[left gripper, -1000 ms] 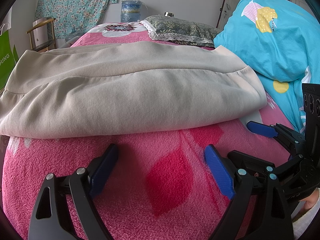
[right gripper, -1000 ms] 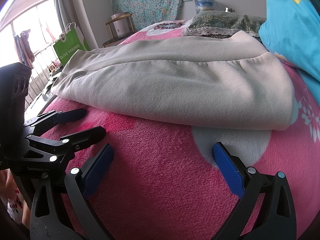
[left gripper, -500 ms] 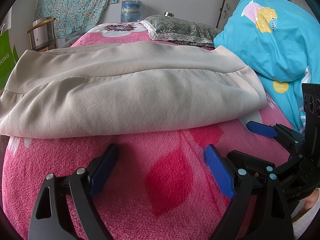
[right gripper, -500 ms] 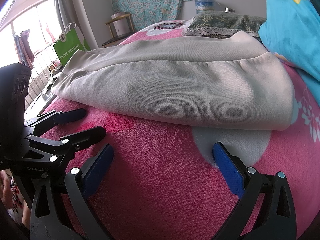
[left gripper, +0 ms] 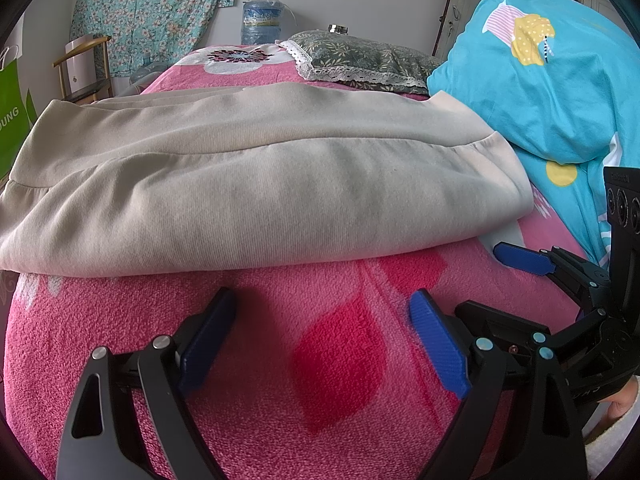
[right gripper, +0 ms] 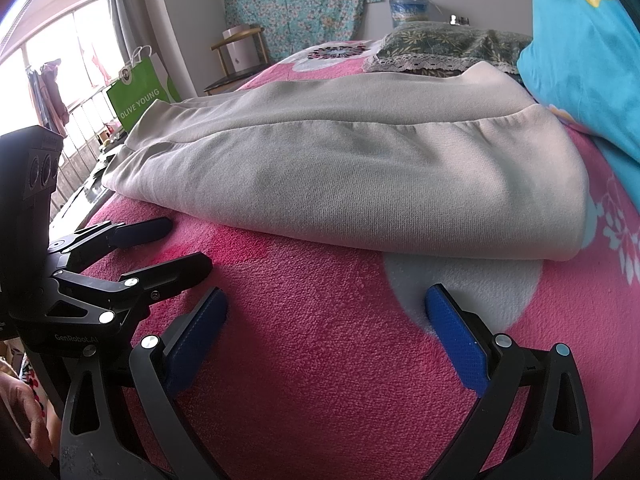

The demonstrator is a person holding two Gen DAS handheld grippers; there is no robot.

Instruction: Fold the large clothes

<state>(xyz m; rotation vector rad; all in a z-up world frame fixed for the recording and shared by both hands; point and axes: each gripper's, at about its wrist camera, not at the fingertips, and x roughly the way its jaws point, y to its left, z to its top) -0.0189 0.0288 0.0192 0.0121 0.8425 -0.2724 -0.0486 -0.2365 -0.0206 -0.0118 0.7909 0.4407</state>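
A large beige garment (left gripper: 256,184) lies folded in layers across the pink fleece blanket (left gripper: 328,344) of a bed; the right wrist view shows the same garment (right gripper: 360,176). My left gripper (left gripper: 320,300) hovers open over the blanket just short of the garment's near folded edge, nothing between its blue pads. My right gripper (right gripper: 326,300) is open too, empty, also just short of that edge. In the left wrist view, the right gripper (left gripper: 480,280) appears at the right side; in the right wrist view, the left gripper (right gripper: 184,244) shows at the left.
A turquoise duvet (left gripper: 552,92) is heaped at the bed's right side. A green patterned pillow (left gripper: 360,60) lies at the head. A green shopping bag (right gripper: 140,100), a wooden chair (right gripper: 240,52) and a water jug (left gripper: 262,20) stand beyond the bed.
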